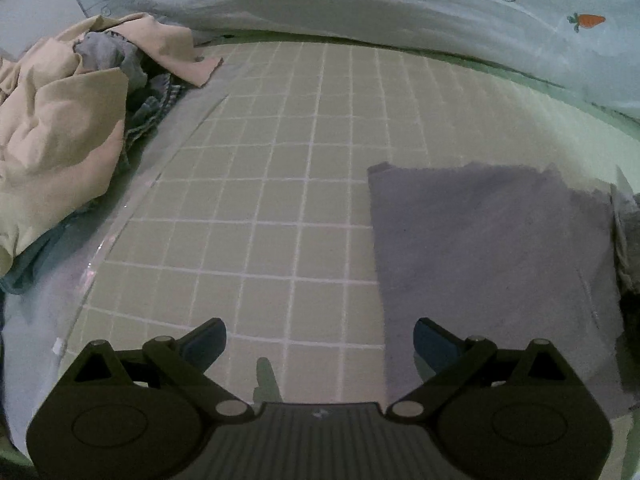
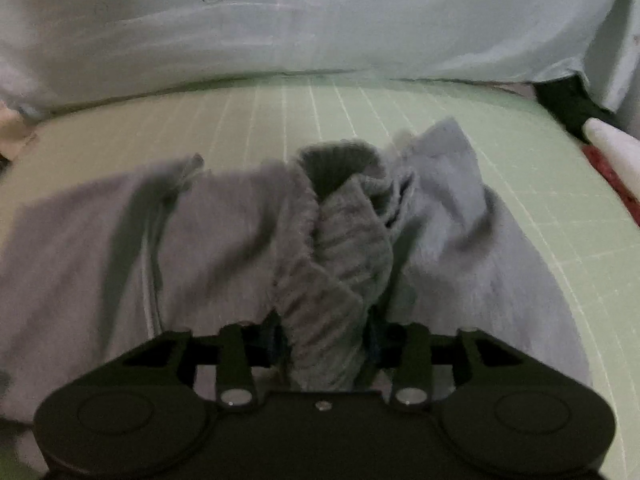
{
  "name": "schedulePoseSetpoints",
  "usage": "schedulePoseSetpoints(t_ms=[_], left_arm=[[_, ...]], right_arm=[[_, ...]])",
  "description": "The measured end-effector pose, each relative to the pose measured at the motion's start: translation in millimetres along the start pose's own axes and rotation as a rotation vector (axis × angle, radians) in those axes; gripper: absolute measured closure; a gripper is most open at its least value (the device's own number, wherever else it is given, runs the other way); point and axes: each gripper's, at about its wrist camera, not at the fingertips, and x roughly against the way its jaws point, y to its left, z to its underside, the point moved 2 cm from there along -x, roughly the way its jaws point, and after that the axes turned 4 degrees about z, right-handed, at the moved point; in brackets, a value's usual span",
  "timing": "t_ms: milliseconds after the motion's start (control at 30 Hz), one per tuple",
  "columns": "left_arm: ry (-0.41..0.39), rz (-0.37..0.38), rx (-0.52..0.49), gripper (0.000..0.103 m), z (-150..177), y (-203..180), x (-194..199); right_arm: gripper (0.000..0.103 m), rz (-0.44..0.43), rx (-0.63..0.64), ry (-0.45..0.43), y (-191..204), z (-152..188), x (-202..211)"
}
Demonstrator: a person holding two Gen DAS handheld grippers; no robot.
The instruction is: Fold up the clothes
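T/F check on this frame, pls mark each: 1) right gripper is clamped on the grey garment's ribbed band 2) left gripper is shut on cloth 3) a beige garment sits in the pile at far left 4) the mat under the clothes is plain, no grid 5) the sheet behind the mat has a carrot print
1) True. The right gripper is closed on the ribbed band of the grey garment.
2) False. The left gripper is open, with nothing between its fingers, above the green mat.
3) True. A beige garment tops the pile, over darker clothes.
4) False. The mat carries a white grid.
5) True. The pale sheet shows a carrot print.
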Motion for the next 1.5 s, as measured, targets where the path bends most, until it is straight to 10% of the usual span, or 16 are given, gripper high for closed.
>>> schedulePoseSetpoints(t_ms=[367,667,1033,1500], left_arm=[[0.011,0.038,0.007,0.004,5.1,11.0,-2.3],[0.021,0.028,0.017,0.004,9.4,7.2,-0.7],[0.042,0.019,0.006,0.004,18.0,4.0,0.7],[0.103,0.031,0.022,0.004,20.3,-2.4,-14.9]], right_arm=[[0.037,0.087,-0.223,-0.21,-35.2,-18.8,51.2],[0.047,0.202,-0.087,-0.017,-43.3,-10.3,-7.7],[0.049,-0.036,0.147,-0.085,32.5,-2.8,11.9],[0.023,0.057,-0.081,0.008,-8.0,0.2,15.3]])
